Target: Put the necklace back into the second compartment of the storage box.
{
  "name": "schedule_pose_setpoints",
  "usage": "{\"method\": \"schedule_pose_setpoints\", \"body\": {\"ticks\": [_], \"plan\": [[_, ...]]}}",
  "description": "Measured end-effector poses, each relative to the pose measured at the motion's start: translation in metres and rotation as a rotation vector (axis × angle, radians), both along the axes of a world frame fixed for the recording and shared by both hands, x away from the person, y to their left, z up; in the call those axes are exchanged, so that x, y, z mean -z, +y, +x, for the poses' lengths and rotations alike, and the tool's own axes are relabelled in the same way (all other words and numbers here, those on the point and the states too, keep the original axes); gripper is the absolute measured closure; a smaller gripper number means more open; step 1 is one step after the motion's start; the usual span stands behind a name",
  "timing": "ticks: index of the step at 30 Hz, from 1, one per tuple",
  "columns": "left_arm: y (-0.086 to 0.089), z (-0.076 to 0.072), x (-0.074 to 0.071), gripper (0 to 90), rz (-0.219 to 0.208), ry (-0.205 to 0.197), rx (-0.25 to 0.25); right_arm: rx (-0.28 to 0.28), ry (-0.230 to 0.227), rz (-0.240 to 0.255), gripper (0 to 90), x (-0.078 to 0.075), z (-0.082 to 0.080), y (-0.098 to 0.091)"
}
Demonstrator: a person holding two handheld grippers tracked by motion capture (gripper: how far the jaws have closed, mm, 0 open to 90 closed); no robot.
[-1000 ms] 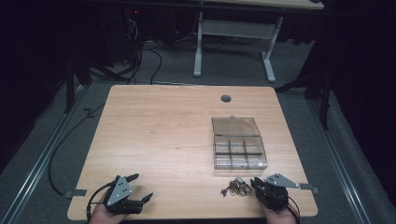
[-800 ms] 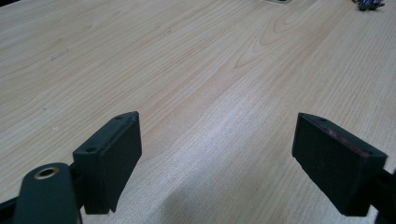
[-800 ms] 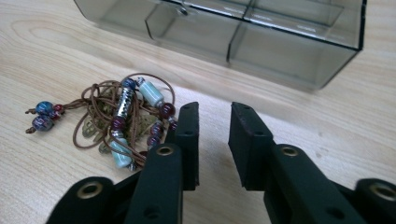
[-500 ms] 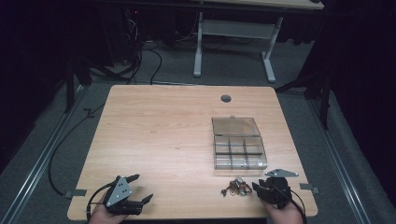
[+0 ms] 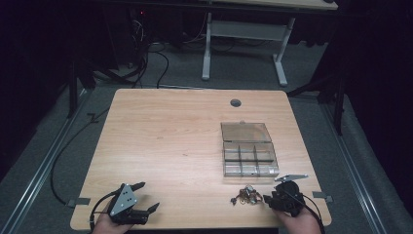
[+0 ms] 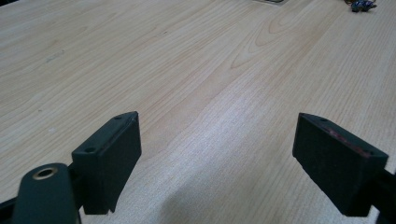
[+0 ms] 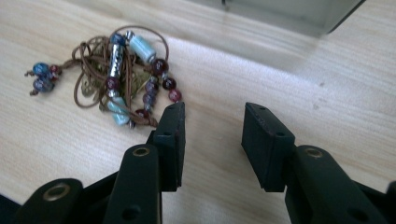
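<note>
The table (image 5: 170,141) takes up most of what I see, bare light wood apart from my corner on the right. There the clear box (image 5: 248,155) lies with its lid thrown back flat behind it and its small compartments open upward, I'd judge so that something can go straight in. Just in front of it, near the table's front edge, is the beads (image 7: 119,77) tangle: a brown cord bunched up with blue, pale green and dark red beads, loose on the wood and outside the box. My left tongs (image 6: 219,154) rest low at the front left, jaws wide apart over bare wood, well away and idle. My right tongs (image 7: 212,135) sit just right of the beads; their jaws have just been opening and stand partly apart, nothing between them, one jaw's tip at the cord's edge.
</note>
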State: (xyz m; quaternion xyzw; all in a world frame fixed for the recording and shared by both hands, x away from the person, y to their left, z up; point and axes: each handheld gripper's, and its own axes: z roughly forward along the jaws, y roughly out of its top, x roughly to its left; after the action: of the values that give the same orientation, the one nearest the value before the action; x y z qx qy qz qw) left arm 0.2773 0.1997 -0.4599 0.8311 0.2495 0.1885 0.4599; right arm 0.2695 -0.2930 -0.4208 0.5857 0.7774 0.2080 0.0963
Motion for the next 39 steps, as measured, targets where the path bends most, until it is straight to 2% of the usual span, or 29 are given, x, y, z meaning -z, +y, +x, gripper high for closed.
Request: {"method": "schedule_pose_setpoints", "body": {"ticks": [1, 6, 10, 12, 18, 30, 33, 39], "plan": [[0.0, 0.0, 0.0, 15.7, 0.0, 0.0, 0.0, -0.019, 0.015, -0.011, 59.6, -0.002, 0.0, 0.0], [0.0, 0.0, 0.0, 15.7, 0.003, 0.0, 0.0, -0.031, 0.042, -0.021, 58.4, -0.007, 0.002, 0.001], [0.0, 0.0, 0.0, 15.7, 0.003, 0.001, -0.001, -0.062, 0.088, -0.044, 56.3, -0.012, 0.007, 0.005], [0.0, 0.0, 0.0, 15.7, 0.002, 0.0, -0.002, -0.07, 0.093, -0.051, 55.8, -0.012, 0.007, 0.006], [0.0, 0.0, 0.0, 15.7, 0.003, 0.001, 0.001, -0.105, 0.146, -0.071, 52.0, -0.013, 0.013, 0.013], [-0.001, 0.0, 0.0, 15.7, 0.004, 0.002, 0.0, -0.156, 0.185, -0.077, 44.9, -0.022, 0.026, 0.029], [0.0, 0.0, 0.0, 15.7, 0.003, 0.001, -0.001, -0.183, 0.208, -0.076, 40.2, -0.024, 0.032, 0.037], [-0.001, 0.0, 0.0, 15.7, 0.004, 0.003, 0.001, -0.213, 0.221, -0.087, 35.5, -0.024, 0.037, 0.047]]}}
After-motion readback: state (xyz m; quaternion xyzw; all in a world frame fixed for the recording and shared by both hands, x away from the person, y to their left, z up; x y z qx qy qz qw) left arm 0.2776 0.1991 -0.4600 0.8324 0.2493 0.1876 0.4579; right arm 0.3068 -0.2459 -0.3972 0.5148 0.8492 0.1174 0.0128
